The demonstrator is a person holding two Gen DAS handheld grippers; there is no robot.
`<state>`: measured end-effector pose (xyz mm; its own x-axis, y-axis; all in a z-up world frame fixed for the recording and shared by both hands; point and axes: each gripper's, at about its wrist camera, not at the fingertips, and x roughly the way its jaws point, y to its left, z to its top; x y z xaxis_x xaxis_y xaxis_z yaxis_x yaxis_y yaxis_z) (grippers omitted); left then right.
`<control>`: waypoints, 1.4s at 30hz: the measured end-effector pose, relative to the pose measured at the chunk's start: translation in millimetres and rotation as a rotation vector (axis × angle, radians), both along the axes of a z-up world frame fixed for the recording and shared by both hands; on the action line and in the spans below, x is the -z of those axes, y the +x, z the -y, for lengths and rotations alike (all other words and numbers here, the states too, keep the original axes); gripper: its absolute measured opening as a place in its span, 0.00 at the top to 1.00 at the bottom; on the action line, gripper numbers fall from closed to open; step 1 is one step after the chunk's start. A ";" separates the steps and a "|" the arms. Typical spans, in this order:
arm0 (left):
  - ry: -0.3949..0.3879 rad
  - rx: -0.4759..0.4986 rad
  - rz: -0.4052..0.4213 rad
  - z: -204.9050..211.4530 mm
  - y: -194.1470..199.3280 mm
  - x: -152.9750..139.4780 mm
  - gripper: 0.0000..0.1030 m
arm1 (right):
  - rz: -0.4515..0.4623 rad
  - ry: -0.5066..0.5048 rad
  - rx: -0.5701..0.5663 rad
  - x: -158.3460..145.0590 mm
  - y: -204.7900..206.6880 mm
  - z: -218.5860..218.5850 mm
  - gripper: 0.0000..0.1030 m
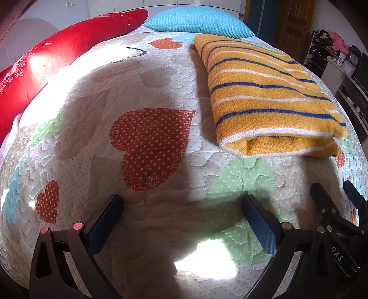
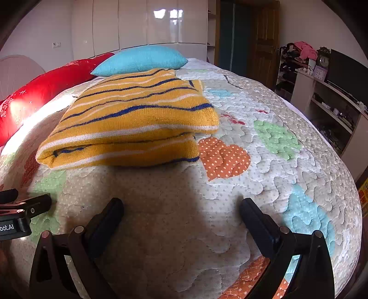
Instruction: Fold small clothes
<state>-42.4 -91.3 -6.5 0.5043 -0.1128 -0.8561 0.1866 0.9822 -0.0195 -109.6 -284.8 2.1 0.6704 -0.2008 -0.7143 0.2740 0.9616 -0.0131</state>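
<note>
A yellow knitted sweater (image 1: pixel 266 96) with blue and white stripes lies folded into a thick rectangle on the quilted bedspread (image 1: pixel 142 78). In the right wrist view the same sweater (image 2: pixel 133 117) rests ahead and to the left. My left gripper (image 1: pixel 181 202) is open, hovering over bare quilt well short of the sweater and to its left. My right gripper (image 2: pixel 181 204) is also open, with only quilt between its fingers, a little in front of the sweater's folded edge. Each gripper shows at the edge of the other's view.
A red bolster (image 1: pixel 57 59) and a turquoise pillow (image 1: pixel 195 21) lie at the head of the bed. To the right stand a wooden door (image 2: pixel 264 41), shelves with clocks and clutter (image 2: pixel 322 69), and a dark screen (image 2: pixel 347 73). White wardrobes (image 2: pixel 142 25) line the back wall.
</note>
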 end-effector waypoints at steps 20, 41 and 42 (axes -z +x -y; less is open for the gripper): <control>-0.011 -0.002 0.022 -2.5 -6.5 -1.1 0.00 | -0.014 -0.006 0.004 0.1 1.6 -0.8 0.00; -0.015 -0.004 0.028 -3.5 -6.3 -0.6 0.00 | -0.013 -0.015 -0.005 0.1 1.7 -1.4 0.00; -0.014 -0.004 0.028 -3.4 -6.4 -0.7 0.00 | -0.013 -0.016 -0.005 0.1 1.6 -1.4 0.00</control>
